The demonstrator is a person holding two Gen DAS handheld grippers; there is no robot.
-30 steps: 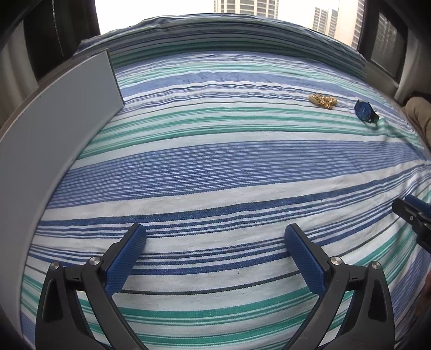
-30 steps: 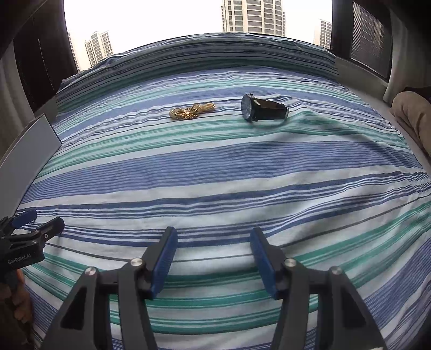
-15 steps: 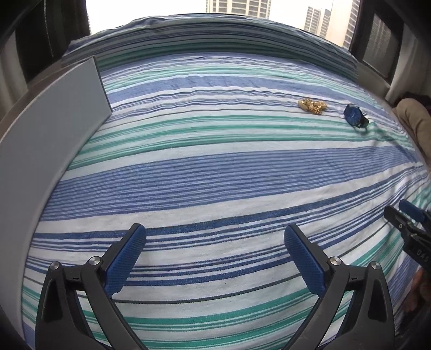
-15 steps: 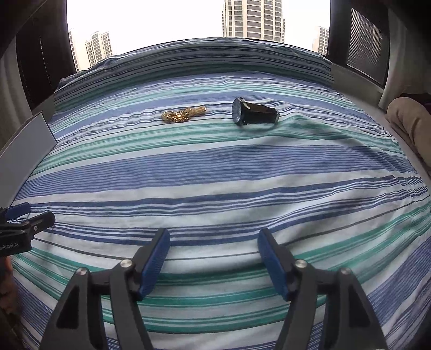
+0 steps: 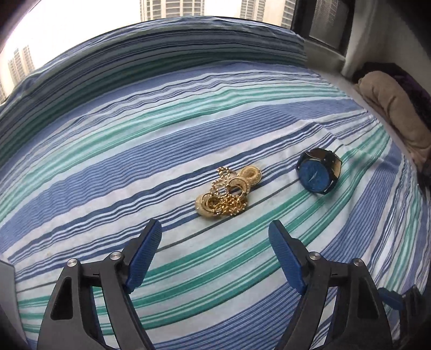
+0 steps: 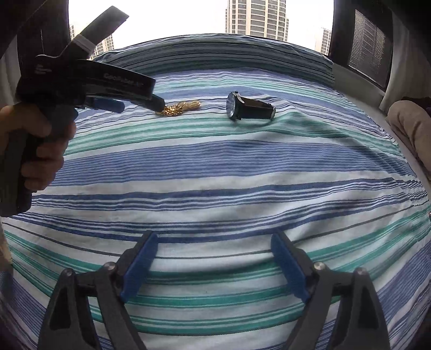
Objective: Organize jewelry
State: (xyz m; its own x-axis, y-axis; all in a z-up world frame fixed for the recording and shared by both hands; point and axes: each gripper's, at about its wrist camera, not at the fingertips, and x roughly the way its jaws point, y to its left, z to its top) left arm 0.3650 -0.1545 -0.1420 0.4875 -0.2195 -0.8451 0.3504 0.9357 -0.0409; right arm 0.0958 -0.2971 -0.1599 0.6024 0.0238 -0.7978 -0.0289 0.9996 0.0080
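Observation:
A tangle of gold jewelry lies on the striped bedsheet, just beyond my left gripper, which is open and empty with its jaws wide apart. A watch with a blue face and black strap lies to the right of the gold pile. In the right wrist view the gold jewelry and the watch sit far ahead. The left gripper shows there, its tip at the gold pile. My right gripper is open and empty over bare sheet.
A beige folded cloth lies at the bed's right edge. A window with high-rise buildings runs behind the bed. The person's hand holds the left gripper's handle at the left.
My left gripper has moved far forward and right, from the near left of the bed up to the gold jewelry. The grey panel has left its view. My right gripper has opened wider.

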